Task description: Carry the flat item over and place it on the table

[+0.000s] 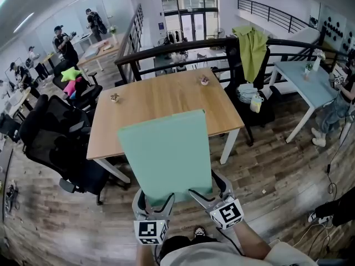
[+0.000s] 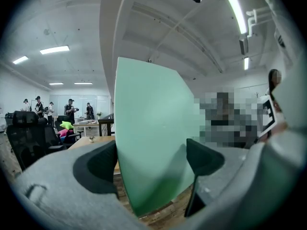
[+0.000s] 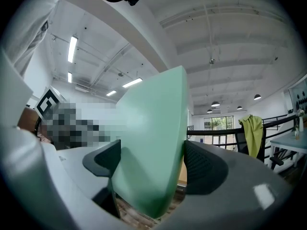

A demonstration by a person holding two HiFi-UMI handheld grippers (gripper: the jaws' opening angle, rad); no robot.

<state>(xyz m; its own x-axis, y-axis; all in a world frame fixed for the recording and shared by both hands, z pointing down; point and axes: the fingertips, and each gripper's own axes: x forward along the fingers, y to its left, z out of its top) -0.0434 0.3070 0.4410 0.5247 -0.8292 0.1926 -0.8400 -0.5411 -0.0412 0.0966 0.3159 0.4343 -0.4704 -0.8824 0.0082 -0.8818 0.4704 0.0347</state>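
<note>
A flat pale green board (image 1: pixel 166 154) is held in the air in front of the wooden table (image 1: pixel 161 101), its far edge overlapping the table's near edge in the head view. My left gripper (image 1: pixel 158 203) is shut on the board's near left corner, and my right gripper (image 1: pixel 206 195) is shut on its near right corner. In the left gripper view the green board (image 2: pixel 153 143) fills the gap between the jaws. In the right gripper view the green board (image 3: pixel 151 143) also stands between the jaws, pressed on both sides.
Two small objects (image 1: pixel 115 97) (image 1: pixel 204 80) sit on the wooden table. Black office chairs (image 1: pixel 55 132) stand to the left. A black railing (image 1: pixel 183 46) runs behind the table, with a green cloth (image 1: pixel 252 49) draped on a chair. A light blue table (image 1: pixel 305 82) stands at right. People stand at far left.
</note>
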